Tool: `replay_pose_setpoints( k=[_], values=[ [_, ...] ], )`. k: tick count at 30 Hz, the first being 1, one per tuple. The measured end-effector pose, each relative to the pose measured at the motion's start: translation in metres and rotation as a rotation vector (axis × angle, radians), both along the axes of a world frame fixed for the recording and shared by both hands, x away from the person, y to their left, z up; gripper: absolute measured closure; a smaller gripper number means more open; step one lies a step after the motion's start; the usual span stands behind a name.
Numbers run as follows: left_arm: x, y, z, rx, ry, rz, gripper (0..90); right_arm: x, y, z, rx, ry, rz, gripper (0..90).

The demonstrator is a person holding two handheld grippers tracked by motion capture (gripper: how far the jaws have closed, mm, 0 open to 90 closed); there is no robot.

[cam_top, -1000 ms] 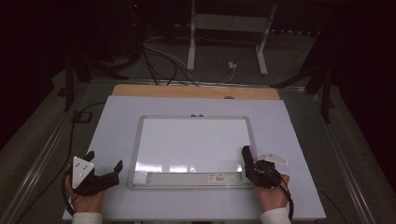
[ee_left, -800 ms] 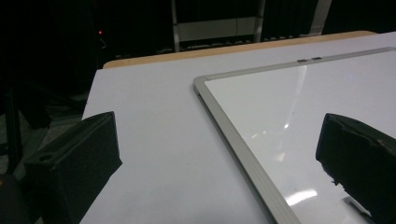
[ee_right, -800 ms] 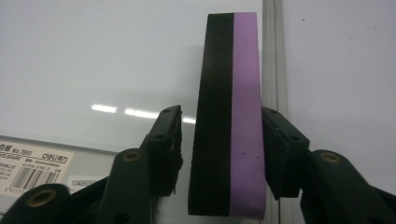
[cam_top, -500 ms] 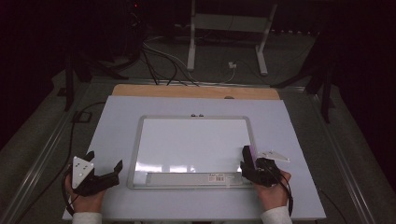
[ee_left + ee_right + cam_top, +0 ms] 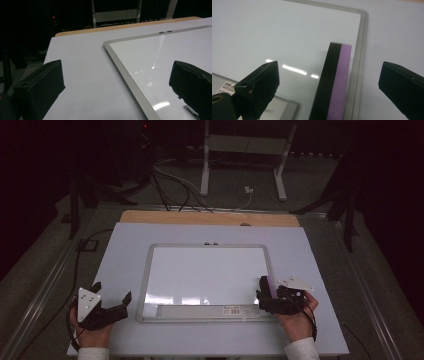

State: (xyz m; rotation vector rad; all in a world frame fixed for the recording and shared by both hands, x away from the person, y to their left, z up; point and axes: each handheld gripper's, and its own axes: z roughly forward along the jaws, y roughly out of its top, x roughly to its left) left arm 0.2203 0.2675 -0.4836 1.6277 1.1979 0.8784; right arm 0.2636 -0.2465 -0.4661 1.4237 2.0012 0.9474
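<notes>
Both grippers, left gripper (image 5: 112, 304) and right gripper (image 5: 263, 293), gape; right's jaws just opened, straddling the eraser (image 5: 334, 82) on the whiteboard (image 5: 210, 270)

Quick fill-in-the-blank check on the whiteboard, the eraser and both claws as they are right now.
1. The purple and black eraser lies along the whiteboard's ____ edge, seen from the high view.
2. The right claw has just been opening and stands ____ around the eraser.
3. The left claw holds ____.

Missing words: right; open; nothing
</notes>
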Motion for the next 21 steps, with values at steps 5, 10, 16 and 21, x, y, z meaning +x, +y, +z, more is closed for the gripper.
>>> replay_pose_setpoints(
  k=[5,10,16,21],
  values=[
    [0.000,0.000,0.000,-0.004,0.000,-0.007,0.6,-0.001,-0.009,0.001,-0.006,-0.059,0.033,3.1],
    [0.000,-0.001,0.001,-0.005,0.003,-0.017,0.6,-0.002,-0.024,0.002,0.038,-0.097,0.054,2.8],
    [0.000,-0.002,0.001,-0.017,0.001,-0.031,0.6,-0.005,-0.041,0.003,0.075,-0.157,0.082,2.6],
    [0.000,-0.004,0.002,-0.024,-0.003,-0.042,0.6,-0.007,-0.052,0.002,0.102,-0.185,0.091,2.6]
  ],
)
